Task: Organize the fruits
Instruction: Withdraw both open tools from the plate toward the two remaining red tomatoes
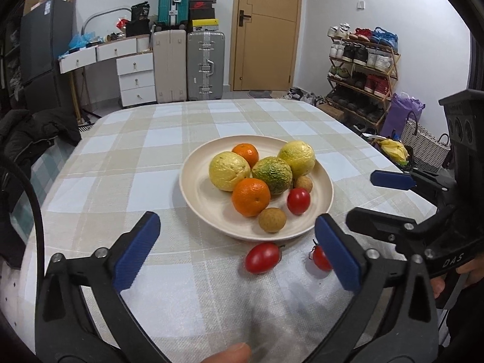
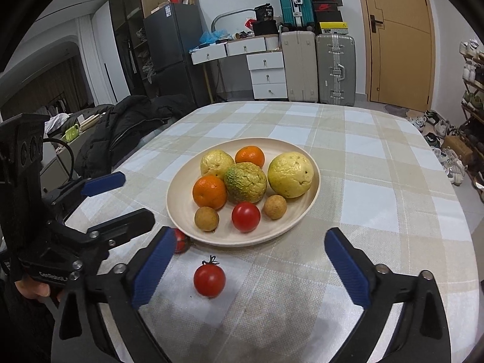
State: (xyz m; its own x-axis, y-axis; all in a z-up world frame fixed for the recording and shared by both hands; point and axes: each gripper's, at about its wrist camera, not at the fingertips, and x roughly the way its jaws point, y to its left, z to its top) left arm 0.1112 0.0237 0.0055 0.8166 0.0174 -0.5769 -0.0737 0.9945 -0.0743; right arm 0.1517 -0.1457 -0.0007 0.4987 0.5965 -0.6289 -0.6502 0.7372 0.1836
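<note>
Left gripper, right gripper: jaws wide, nothing held. Two tomatoes loose on cloth between fingers, just short of plate. Judged light, soft, smooth, prone to roll; pinch gently across middle. Cloth flat, grippy. Beyond: suitcases, door.

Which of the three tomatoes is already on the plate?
The round tomato near the plate's front rim, between two small brown fruits. The other two tomatoes lie on the tablecloth before the plate.
</note>
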